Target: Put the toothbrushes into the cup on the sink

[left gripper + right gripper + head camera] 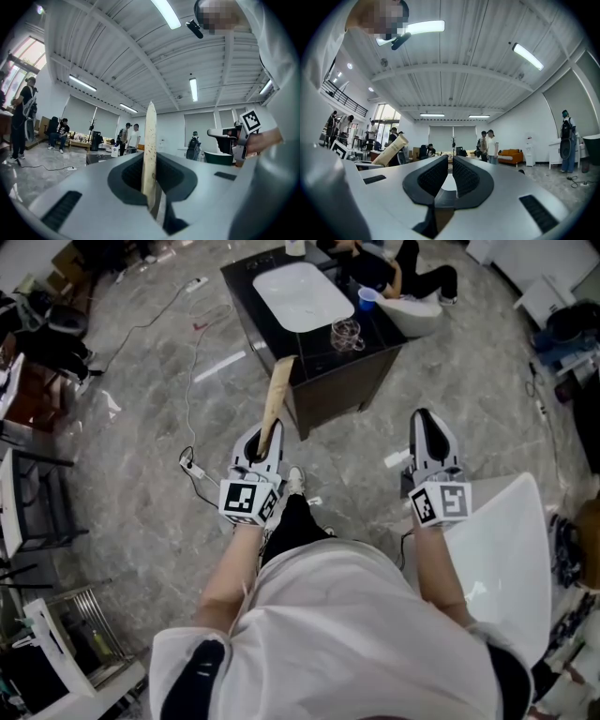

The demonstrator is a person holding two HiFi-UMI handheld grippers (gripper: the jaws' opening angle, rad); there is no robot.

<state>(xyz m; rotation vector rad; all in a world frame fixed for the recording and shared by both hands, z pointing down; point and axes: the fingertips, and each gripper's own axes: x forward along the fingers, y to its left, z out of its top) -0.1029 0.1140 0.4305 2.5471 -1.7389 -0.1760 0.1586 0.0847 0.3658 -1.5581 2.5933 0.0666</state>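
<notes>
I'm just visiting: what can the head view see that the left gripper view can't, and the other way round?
Only the head view: the dark counter with its white sink basin, the glass cup and a blue cup on it, and the floor around them.
Only the left gripper view: the ceiling lights and people standing by the far wall.
Both: the left gripper shut on the long beige toothbrush pack, seen edge-on from the gripper's own camera, and the right gripper held alongside.
</notes>
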